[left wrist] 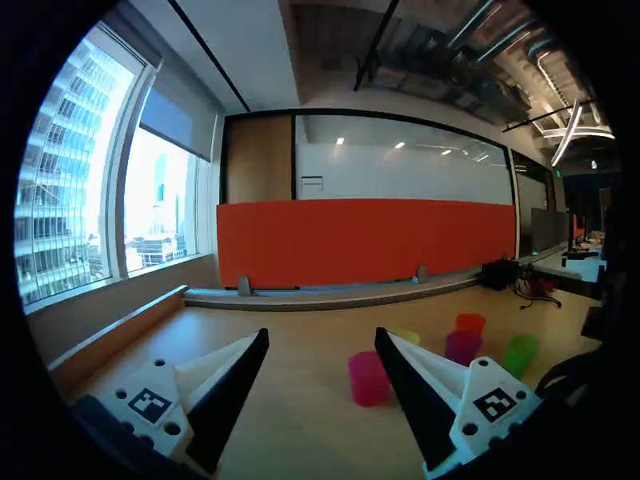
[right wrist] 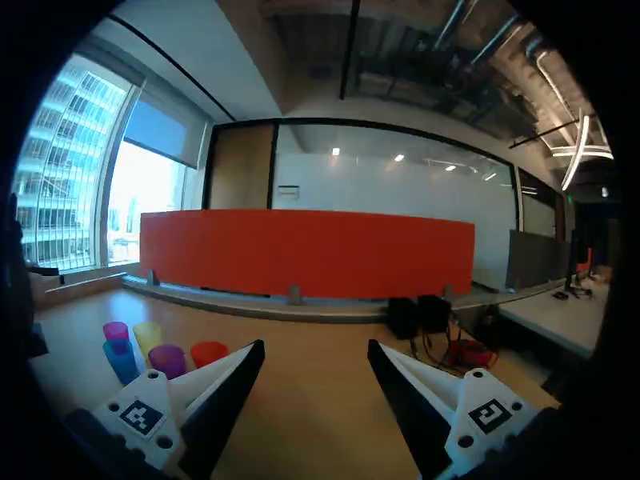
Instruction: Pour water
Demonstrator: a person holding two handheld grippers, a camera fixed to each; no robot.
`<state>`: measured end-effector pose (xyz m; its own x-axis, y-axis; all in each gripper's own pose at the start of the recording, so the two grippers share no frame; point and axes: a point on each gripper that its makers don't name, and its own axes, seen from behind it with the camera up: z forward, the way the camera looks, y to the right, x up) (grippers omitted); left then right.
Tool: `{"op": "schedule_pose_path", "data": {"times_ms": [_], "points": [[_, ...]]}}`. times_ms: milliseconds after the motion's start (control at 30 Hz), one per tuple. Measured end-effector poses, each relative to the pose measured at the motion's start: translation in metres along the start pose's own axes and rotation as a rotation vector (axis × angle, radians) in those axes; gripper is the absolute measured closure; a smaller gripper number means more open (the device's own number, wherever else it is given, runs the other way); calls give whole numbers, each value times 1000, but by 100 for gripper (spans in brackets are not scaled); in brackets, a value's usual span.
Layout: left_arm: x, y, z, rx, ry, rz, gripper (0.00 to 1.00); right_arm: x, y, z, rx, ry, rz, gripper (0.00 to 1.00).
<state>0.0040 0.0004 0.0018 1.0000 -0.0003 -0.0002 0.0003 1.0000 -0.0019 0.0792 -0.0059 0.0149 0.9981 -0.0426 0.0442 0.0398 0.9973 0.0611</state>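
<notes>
Left gripper view showed the left gripper [left wrist: 320, 332] spread open and empty over the wooden tabletop [left wrist: 312, 416], with a pink cup [left wrist: 368, 378] just past its right finger and other coloured cups [left wrist: 462, 346] farther right. Right gripper view showed the right gripper [right wrist: 314, 344] likewise open, a cluster of cups [right wrist: 166, 360] off its left finger, and an orange partition [right wrist: 304, 252] and windows [right wrist: 64, 192] beyond.

My left gripper [left wrist: 320, 340] and right gripper [right wrist: 314, 348] are white with black inner faces and black-and-white square tags. On my pale wood table [left wrist: 304, 404] I see a pink cup [left wrist: 366, 378], a purple cup [left wrist: 462, 346], an orange cup [left wrist: 470, 322], a green cup [left wrist: 521, 352] and a yellow cup [left wrist: 410, 337]. The partition [left wrist: 364, 240] is orange-red.
</notes>
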Motion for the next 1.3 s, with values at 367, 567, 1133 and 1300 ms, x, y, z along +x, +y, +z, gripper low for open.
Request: {"op": "schedule_pose_path", "data": {"times_ms": [367, 567, 1133, 1300], "points": [[70, 6, 14, -38, 16, -9, 1, 61, -1, 8, 30, -4, 15, 0], [119, 4, 17, -49, 52, -3, 1, 92, 0, 12, 48, -4, 26, 0], [150, -1, 28, -88, 26, 6, 1, 130, -13, 18, 138, 13, 4, 0], [145, 12, 30, -158, 12, -12, 1, 131, -21, 15, 203, 15, 8, 0]]}}
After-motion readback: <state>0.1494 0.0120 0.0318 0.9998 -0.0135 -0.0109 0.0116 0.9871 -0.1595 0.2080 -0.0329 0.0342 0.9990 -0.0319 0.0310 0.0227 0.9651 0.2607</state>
